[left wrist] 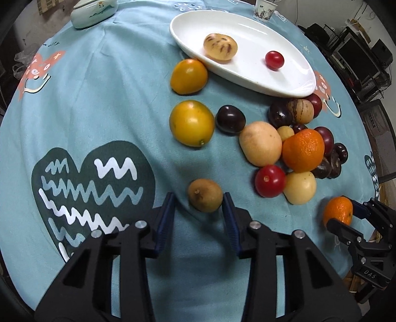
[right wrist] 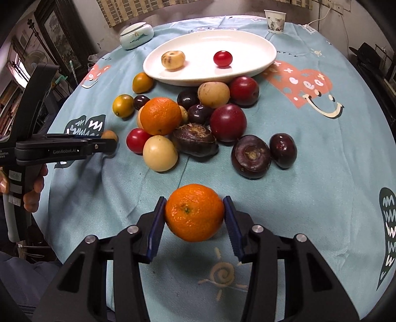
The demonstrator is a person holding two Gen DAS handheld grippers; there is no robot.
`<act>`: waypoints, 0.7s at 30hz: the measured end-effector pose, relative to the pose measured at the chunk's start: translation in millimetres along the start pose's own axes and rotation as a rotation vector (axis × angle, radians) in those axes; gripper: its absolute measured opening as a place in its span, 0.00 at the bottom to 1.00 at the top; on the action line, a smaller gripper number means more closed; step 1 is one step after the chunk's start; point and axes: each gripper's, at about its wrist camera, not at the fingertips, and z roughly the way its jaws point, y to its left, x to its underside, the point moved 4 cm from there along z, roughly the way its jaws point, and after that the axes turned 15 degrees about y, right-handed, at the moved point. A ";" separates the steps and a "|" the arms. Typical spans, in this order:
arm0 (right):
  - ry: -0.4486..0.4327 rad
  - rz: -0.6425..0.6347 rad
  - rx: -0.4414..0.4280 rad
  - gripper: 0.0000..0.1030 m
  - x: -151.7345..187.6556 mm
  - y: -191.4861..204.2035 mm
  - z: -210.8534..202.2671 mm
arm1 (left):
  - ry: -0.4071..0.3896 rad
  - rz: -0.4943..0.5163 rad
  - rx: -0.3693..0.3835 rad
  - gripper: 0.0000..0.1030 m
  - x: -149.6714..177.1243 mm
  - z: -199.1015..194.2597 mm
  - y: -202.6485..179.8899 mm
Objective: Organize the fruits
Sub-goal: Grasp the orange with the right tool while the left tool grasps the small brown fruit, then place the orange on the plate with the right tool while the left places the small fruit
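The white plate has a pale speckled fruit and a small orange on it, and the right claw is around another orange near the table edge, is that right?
Not quite. Beside the pale speckled fruit, the white plate holds a small red tomato, not an orange, as the right wrist view shows. The right claw is indeed around an orange.

This looks like a lived-in home room rather than a lab or shop. The round counter wears a soft teal tablecloth (right wrist: 321, 173) printed with hearts and smiley faces. At twelve o'clock in the right wrist view a woven bamboo blind (right wrist: 158, 10) hangs on the wall, and at ten o'clock stands a dark wooden framed picture (right wrist: 59, 32). A pale green lidded ceramic dish (right wrist: 136, 34) and a small painted paper cup (right wrist: 274, 21) sit at the far edge. In the left wrist view, black shelves crowded with electronics (left wrist: 356, 57) fill two o'clock.
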 end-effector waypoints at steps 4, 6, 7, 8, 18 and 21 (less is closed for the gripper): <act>0.008 -0.005 -0.003 0.45 -2.1 -0.8 2.2 | 0.001 0.009 -0.007 0.27 -4.6 -0.7 -4.7; 0.011 -0.010 -0.003 0.45 -2.7 -0.1 3.0 | 0.003 0.016 -0.019 0.27 -6.5 -1.7 -6.7; 0.011 -0.012 -0.004 0.45 -2.5 0.6 2.8 | 0.003 0.016 -0.022 0.27 -6.8 -2.5 -8.4; 0.011 -0.013 -0.008 0.45 -2.4 1.2 2.5 | 0.001 0.016 -0.023 0.27 -6.1 -3.7 -9.2; -0.003 -0.052 -0.035 0.45 -9.4 15.6 -2.5 | -0.093 0.093 -0.109 0.27 5.4 -37.2 -34.6; -0.010 -0.072 -0.050 0.45 -11.0 22.6 -4.8 | -0.115 0.119 -0.125 0.27 10.1 -45.2 -39.0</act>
